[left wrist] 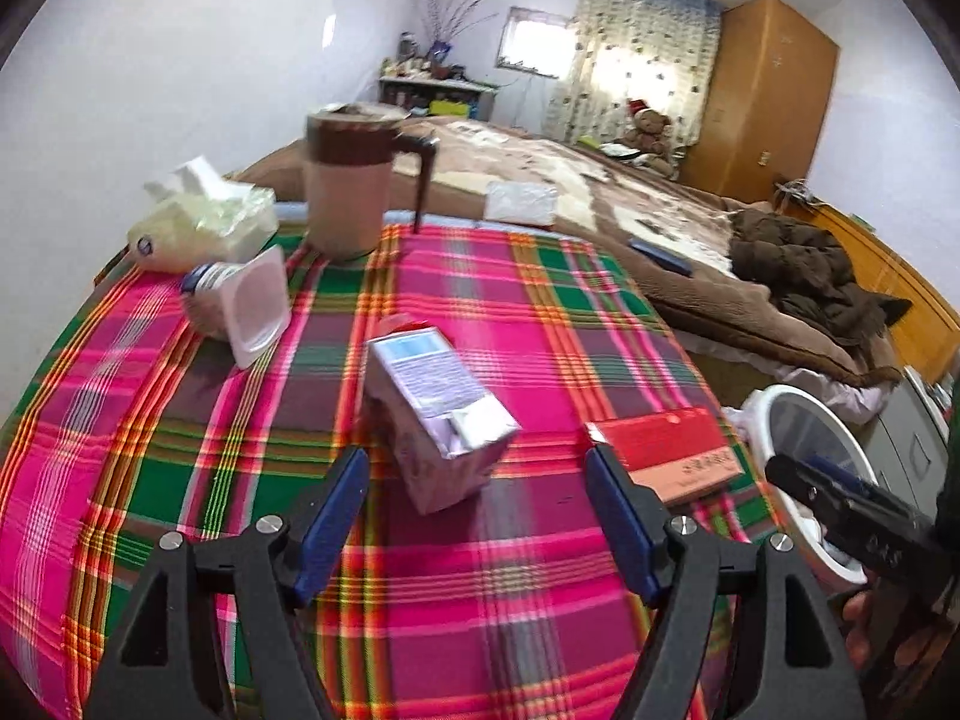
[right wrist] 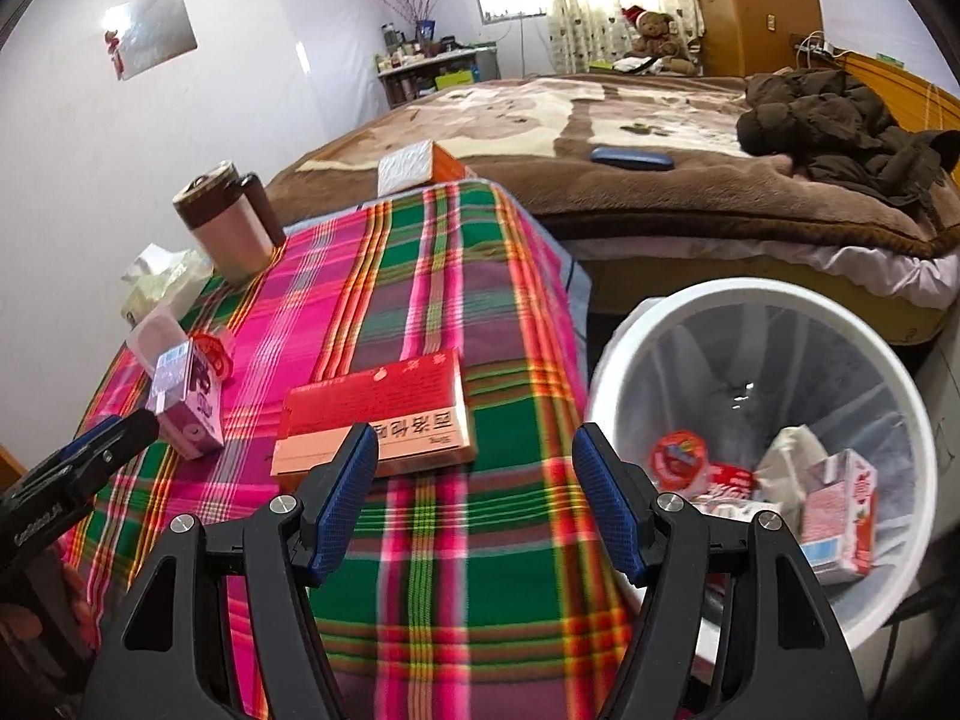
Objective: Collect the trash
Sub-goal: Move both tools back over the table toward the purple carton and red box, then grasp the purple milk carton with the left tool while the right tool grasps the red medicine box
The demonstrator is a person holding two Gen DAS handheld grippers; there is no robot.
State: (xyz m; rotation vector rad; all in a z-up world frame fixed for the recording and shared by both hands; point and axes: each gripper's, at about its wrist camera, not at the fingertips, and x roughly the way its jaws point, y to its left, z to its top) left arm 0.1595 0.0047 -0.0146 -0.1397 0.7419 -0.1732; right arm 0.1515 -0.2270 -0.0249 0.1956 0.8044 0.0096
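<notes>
A small drink carton [left wrist: 441, 411] lies on its side on the plaid tablecloth [left wrist: 180, 420], just ahead of my open, empty left gripper [left wrist: 477, 480]. It also shows in the right wrist view [right wrist: 186, 402]. A tipped yogurt cup [left wrist: 240, 306] lies at the back left. A flat red box [left wrist: 666, 447] [right wrist: 375, 414] lies near the table's right edge, just ahead of my open, empty right gripper [right wrist: 474, 474]. A white trash bin [right wrist: 606, 384] beside the table holds a carton [right wrist: 837, 519], a cup lid and wrappers.
A brown-and-pink lidded mug [left wrist: 351, 180] and a tissue pack [left wrist: 198, 222] stand at the table's back. A bed with a brown blanket [right wrist: 630, 120], a dark jacket [right wrist: 840, 126] and a white-and-orange box [right wrist: 414, 168] lies beyond. A wooden wardrobe [left wrist: 762, 96] stands far back.
</notes>
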